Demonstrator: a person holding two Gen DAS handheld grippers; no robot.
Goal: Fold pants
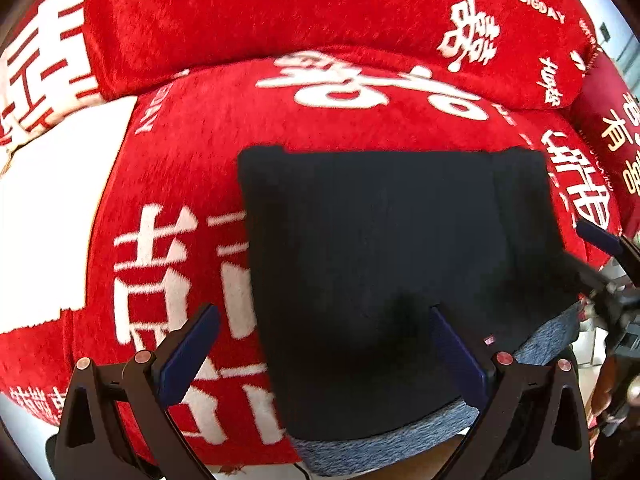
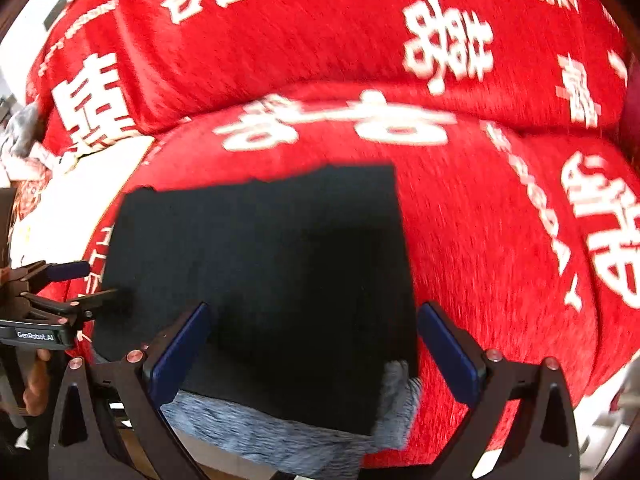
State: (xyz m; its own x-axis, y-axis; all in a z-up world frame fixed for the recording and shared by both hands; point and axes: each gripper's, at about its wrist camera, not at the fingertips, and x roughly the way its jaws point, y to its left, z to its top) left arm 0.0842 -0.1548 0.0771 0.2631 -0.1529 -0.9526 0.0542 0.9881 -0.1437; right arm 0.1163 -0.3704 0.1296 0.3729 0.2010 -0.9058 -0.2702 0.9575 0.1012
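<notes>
Because the black pants already lie folded flat on a gray cloth on the red sofa cushion, the left hand-held gripper and right hand-held gripper both hover wide open, holding nothing.

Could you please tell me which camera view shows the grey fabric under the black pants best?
The right wrist view: the grey fabric shows as a broad strip along the near edge of the black pants, plus a tuft at their corner. The left wrist view shows only narrower slivers, partly behind the left gripper.
</notes>
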